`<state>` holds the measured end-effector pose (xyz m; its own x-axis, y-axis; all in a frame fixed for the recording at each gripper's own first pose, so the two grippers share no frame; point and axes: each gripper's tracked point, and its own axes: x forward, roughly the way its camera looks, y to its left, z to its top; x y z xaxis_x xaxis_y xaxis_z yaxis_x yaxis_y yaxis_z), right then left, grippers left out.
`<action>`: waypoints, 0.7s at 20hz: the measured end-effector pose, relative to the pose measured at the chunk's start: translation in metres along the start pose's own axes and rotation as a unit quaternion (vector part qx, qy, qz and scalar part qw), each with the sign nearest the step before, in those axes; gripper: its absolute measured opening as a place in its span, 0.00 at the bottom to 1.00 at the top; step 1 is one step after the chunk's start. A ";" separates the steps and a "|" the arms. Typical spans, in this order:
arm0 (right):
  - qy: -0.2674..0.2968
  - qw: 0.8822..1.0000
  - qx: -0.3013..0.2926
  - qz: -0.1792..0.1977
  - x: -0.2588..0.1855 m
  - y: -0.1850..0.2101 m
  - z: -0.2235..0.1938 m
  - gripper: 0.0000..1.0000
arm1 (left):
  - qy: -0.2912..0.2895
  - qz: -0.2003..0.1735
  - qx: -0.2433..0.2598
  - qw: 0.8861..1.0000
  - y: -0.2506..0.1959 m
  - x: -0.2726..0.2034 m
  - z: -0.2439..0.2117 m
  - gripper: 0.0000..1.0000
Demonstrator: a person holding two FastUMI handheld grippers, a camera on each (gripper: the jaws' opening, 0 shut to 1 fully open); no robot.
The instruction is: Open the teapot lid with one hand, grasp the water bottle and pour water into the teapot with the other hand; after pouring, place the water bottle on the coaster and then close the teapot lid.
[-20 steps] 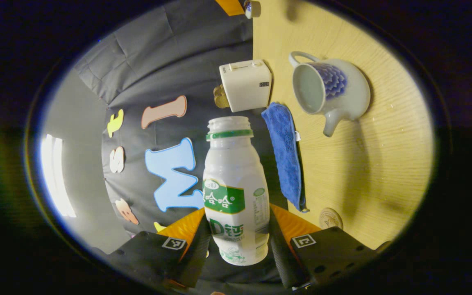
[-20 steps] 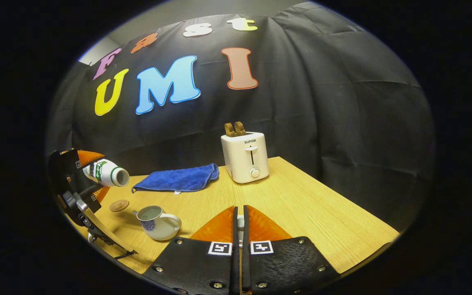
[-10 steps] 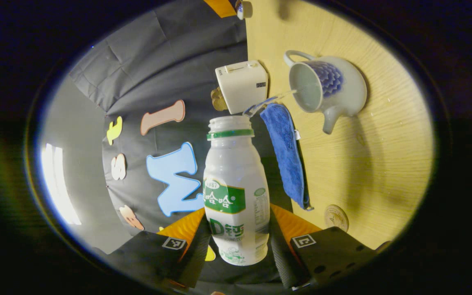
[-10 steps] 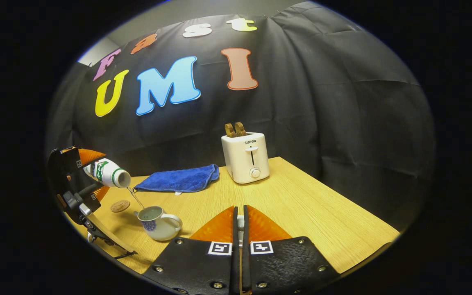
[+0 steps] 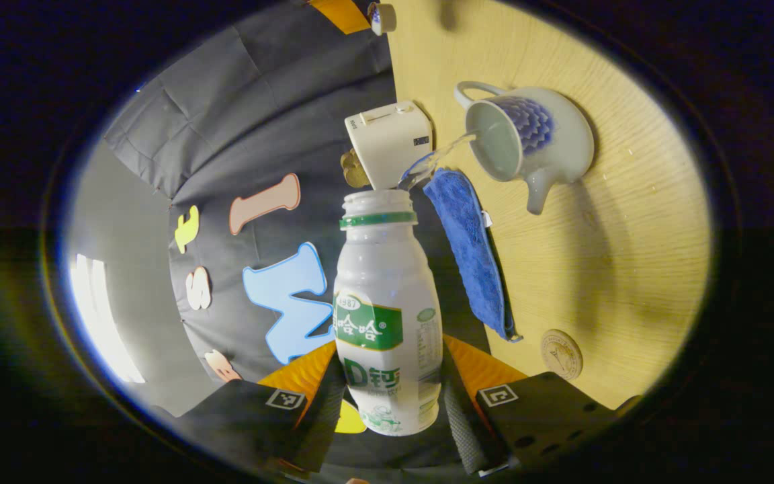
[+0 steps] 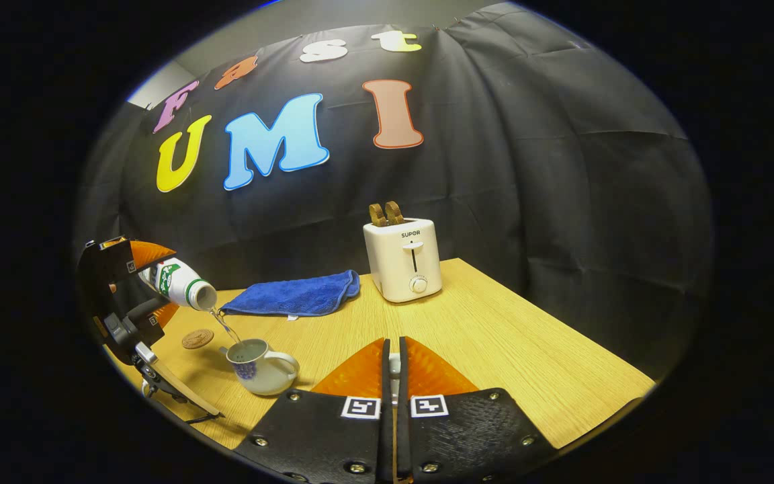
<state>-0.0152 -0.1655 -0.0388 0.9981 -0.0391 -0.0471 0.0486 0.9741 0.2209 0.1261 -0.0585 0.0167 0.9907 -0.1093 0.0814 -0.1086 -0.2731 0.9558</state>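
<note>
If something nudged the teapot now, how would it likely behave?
The teapot looks glazed ceramic, so probably stiff, breakable and slick. Its squat, wide body on the table suggests sliding rather than tipping. The water streaming in likely makes it heavier.

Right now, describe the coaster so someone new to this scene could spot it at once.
Start at the white toaster at the back of the wooden table, then follow the blue cloth to its far end. Just past it, behind the open teapot, lies the coaster: small, round, flat and brown, unlike its neighbours.
</note>
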 end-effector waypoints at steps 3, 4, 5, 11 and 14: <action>0.001 1.000 0.002 0.002 -0.001 0.001 -0.001 0.02 | -0.001 0.000 0.009 1.000 0.002 0.001 -0.001 0.79; 0.002 1.000 0.002 0.002 -0.001 0.001 -0.001 0.02 | -0.001 -0.001 0.013 1.000 0.002 0.001 -0.001 0.79; 0.002 1.000 0.003 0.002 -0.001 0.001 -0.001 0.02 | -0.002 0.000 0.017 1.000 0.002 0.001 -0.001 0.84; 0.002 1.000 0.003 0.002 -0.001 0.001 -0.001 0.02 | -0.007 -0.001 0.041 0.999 0.004 0.002 -0.001 0.79; 0.002 1.000 0.002 0.002 -0.001 0.000 -0.001 0.02 | -0.010 -0.004 0.051 0.999 0.005 0.004 0.000 0.84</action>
<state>-0.0165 -0.1648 -0.0401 0.9981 -0.0340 -0.0506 0.0446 0.9733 0.2252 0.1291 -0.0602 0.0215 0.9897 -0.1259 0.0679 -0.1103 -0.3701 0.9224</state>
